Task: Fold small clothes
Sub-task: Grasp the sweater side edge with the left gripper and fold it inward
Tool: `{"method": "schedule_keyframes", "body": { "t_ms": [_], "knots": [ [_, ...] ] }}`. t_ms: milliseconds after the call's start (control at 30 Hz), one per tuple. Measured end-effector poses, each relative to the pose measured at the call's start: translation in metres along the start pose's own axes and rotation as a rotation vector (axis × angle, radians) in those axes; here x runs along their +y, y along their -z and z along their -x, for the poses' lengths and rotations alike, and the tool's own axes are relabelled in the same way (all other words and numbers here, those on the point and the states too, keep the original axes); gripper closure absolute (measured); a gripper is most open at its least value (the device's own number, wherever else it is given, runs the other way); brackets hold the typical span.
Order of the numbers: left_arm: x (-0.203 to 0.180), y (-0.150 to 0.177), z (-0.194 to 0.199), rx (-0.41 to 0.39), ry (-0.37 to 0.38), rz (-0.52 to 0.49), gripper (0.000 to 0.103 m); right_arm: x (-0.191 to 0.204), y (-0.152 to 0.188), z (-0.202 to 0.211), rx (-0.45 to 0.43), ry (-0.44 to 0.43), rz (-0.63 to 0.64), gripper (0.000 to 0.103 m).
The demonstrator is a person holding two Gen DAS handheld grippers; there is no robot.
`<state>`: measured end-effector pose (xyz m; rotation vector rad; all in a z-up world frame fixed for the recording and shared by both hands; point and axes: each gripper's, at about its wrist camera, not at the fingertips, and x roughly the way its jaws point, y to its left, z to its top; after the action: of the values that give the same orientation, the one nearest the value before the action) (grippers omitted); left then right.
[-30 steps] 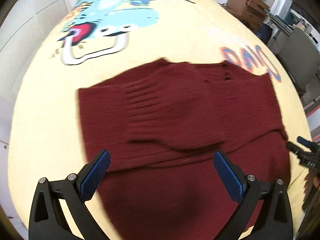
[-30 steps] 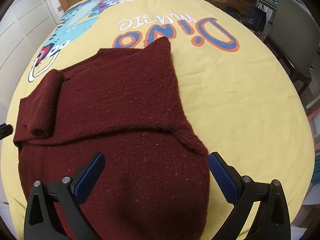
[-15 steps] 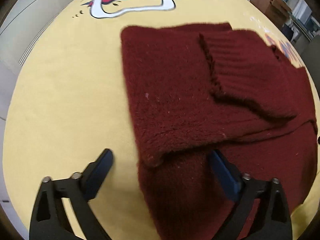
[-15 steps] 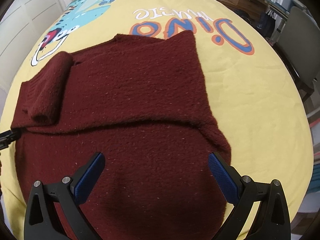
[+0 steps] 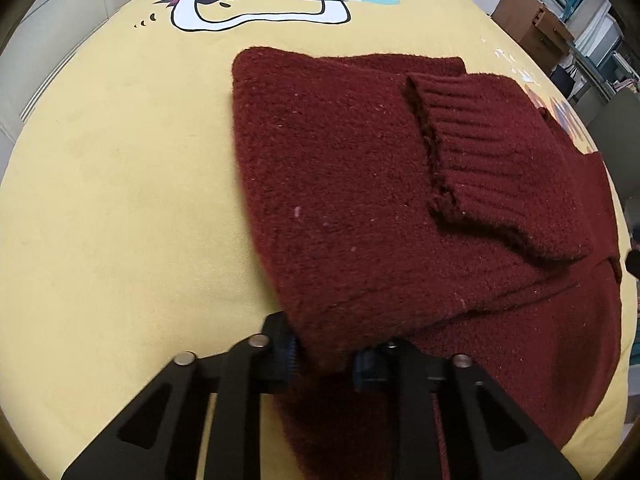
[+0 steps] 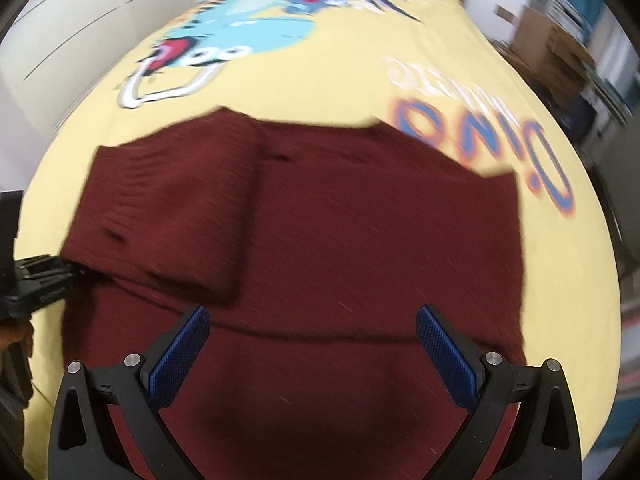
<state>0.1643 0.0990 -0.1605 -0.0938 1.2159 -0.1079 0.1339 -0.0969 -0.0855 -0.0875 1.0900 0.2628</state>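
Yellow cartoon-printed bed sheet (image 5: 120,208) carries the maroon knitted sweater (image 5: 360,200), lying flat with its ribbed sleeve (image 5: 492,168) folded inward. Left tongs (image 5: 324,360) pinch the sweater's near-left folded edge, probably to fold it. Right tongs (image 6: 312,344) hover wide open, empty, over the hem.

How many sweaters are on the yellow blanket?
1. The dark red sweater lies partly folded on the yellow blanket, its edge pinched by the left gripper.
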Motion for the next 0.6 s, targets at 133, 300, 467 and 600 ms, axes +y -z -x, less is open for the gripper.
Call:
{"method": "schedule_keyframes", "body": {
  "t_ms": [133,300,467,600],
  "knots": [
    [0.004,0.000,0.000,0.012,0.012,0.005,0.088,0.052,-0.028,-0.011,0.005,-0.023,0.122,0.001],
    [0.001,-0.005,-0.001,0.024,0.004,-0.001,0.088,0.104,-0.049,-0.039,0.064,-0.033,0.278,0.001],
    [0.010,-0.005,-0.001,0.034,0.023,0.010,0.088,0.139,-0.050,-0.071,0.104,-0.025,0.373,0.001],
    [0.016,-0.007,0.000,0.036,0.019,-0.001,0.088,0.149,-0.048,-0.091,0.116,-0.003,0.390,0.003]
  ]
}}
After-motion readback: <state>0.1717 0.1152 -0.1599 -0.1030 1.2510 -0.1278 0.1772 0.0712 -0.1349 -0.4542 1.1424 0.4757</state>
